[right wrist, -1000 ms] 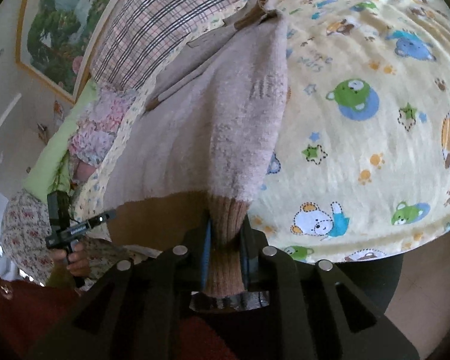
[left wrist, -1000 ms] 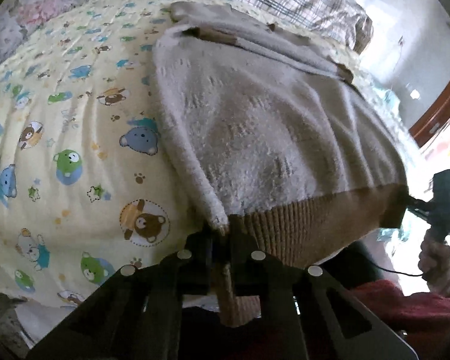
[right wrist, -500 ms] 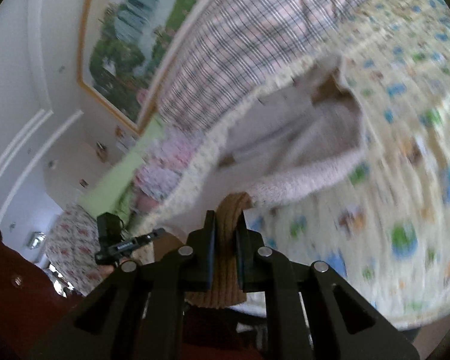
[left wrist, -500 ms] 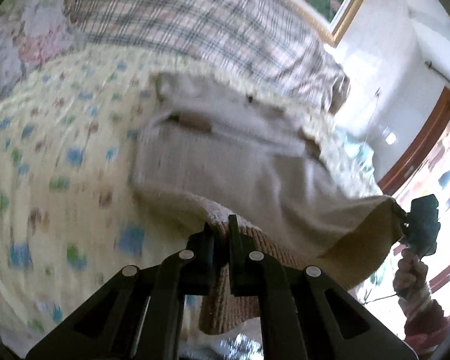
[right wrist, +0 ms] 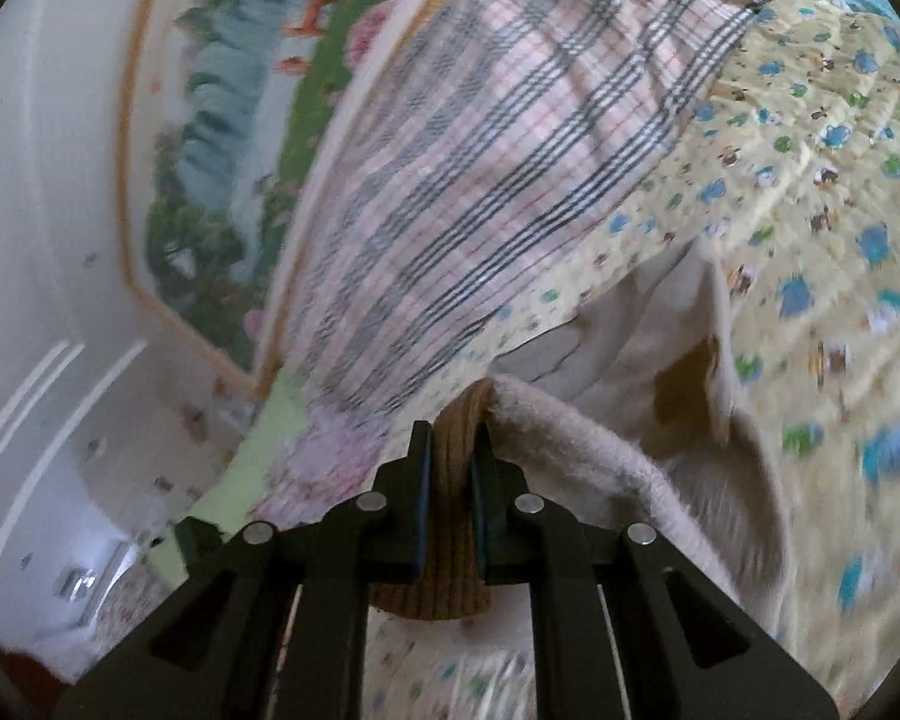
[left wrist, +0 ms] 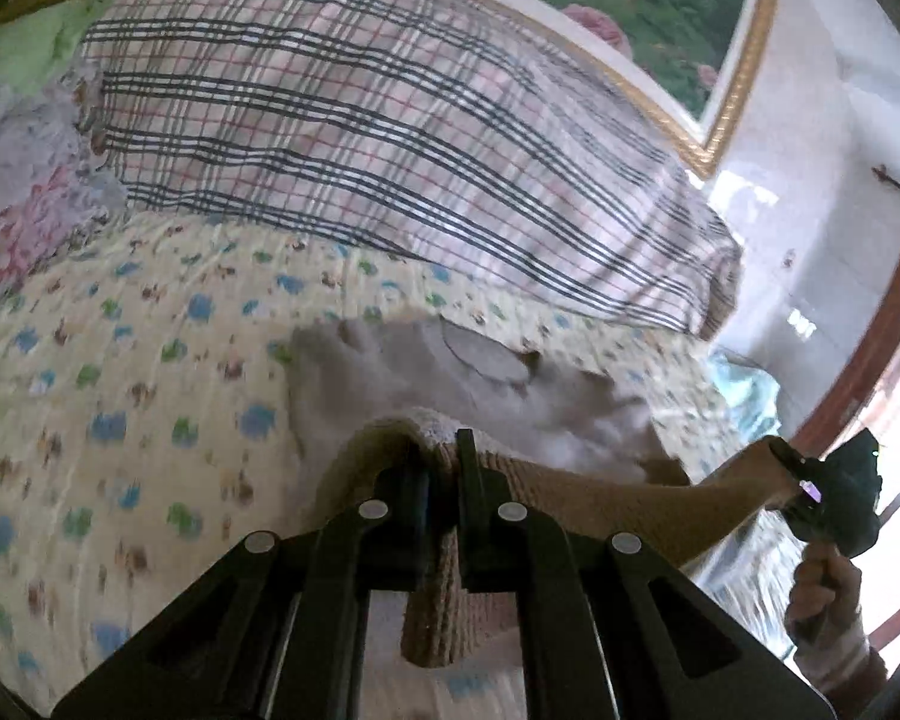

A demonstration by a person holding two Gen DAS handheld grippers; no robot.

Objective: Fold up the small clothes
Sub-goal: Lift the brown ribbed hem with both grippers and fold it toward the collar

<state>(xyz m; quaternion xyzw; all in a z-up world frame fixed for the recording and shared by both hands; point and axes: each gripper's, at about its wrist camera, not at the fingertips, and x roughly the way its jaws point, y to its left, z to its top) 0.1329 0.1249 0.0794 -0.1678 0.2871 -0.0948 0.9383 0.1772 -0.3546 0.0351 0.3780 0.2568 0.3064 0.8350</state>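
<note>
The left claw is closing tight on the brown ribbed hem of the small sweater, with a fold of that hem hanging down between its two fingers. From there the hem is stretching taut across to the right claw, which is showing at the far right of the left wrist view in the person's right hand. The pale fuzzy body of the sweater is trailing away beyond the left claw and lying on the bed sheet, short of the plaid blanket.

In the right wrist view, the right claw is pinching the other end of the ribbed hem between fingers that are nearly together, the brown knit filling the narrow gap and spilling out below. The sweater is curling up and over to the right of this claw, its inside facing up and sagging back onto the sheet.

No writing or label is showing clearly enough to read on the sweater.

The yellow sheet, printed with small blue, green and brown cartoon animals, is covering the bed. The plaid blanket is sitting heaped beyond the sweater, with a floral pillow to its left. A gold-framed landscape painting is hanging on the white wall behind the blanket. Both views are somewhat blurred.
</note>
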